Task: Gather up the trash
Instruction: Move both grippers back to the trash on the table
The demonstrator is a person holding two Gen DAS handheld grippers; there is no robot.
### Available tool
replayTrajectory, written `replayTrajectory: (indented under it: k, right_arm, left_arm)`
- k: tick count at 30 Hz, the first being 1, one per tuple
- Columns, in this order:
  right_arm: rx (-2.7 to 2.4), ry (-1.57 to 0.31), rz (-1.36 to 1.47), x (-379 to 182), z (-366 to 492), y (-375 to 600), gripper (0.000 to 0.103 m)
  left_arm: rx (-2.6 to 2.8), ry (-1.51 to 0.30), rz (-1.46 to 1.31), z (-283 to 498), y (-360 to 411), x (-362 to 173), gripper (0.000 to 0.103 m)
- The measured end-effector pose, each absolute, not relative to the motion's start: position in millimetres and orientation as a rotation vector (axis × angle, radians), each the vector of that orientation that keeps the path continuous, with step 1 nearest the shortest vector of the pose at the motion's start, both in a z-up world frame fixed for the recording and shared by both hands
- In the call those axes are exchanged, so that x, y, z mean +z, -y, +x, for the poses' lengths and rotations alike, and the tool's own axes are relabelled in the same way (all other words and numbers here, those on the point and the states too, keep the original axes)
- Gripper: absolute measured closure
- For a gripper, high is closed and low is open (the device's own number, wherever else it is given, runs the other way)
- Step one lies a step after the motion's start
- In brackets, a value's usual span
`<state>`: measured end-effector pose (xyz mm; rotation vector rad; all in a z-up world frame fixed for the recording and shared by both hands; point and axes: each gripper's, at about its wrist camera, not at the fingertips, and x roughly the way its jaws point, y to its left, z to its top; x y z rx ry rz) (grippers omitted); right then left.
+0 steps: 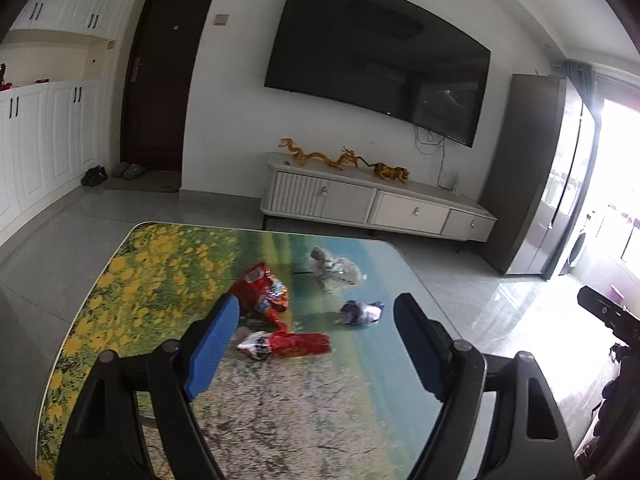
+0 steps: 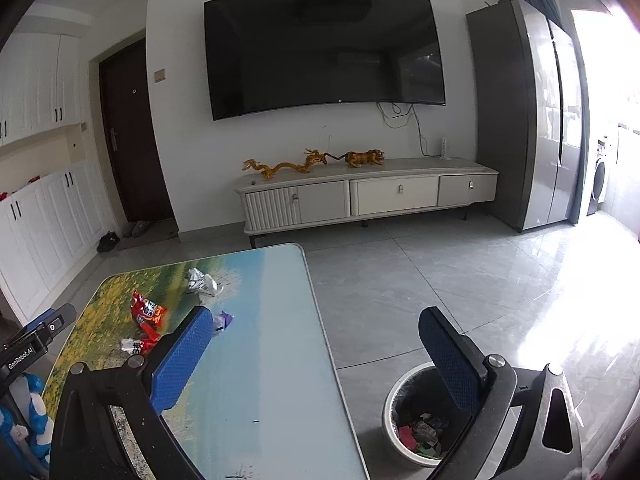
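Note:
Several pieces of trash lie on the flower-print table (image 1: 132, 280): a red snack wrapper (image 1: 262, 292), a red and white wrapper (image 1: 288, 345), a crumpled clear wrapper (image 1: 334, 269) and a small purple wrapper (image 1: 362, 312). My left gripper (image 1: 316, 340) is open and empty, just above the table near the red and white wrapper. My right gripper (image 2: 320, 356) is open and empty over the table's right edge (image 2: 320, 320), near the bin (image 2: 394, 396), which holds several wrappers. The right wrist view also shows the red wrapper (image 2: 148, 312), clear wrapper (image 2: 202, 282) and purple wrapper (image 2: 223, 320).
A white TV cabinet (image 2: 360, 194) with golden figurines stands against the far wall under a large TV (image 2: 320, 48). A grey fridge (image 2: 528, 120) stands at the right. Grey tiled floor (image 2: 440, 280) lies between table and cabinet. White cupboards (image 1: 48, 132) line the left wall.

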<state>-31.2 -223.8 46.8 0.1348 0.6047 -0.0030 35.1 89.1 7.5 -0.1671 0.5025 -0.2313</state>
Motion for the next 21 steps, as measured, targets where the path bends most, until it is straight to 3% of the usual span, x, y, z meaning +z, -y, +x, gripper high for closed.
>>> replayTrajectory:
  k: [12, 21]
  right_arm:
    - [0.105, -0.728, 0.065, 26, -2, 162, 0.0]
    - [0.198, -0.798, 0.038, -4, 17, 136, 0.0]
  left_arm:
    - [0.001, -0.566, -0.2, 42, -203, -29, 0.024]
    - [-0.057, -0.629, -0.229, 51, -213, -53, 0.024]
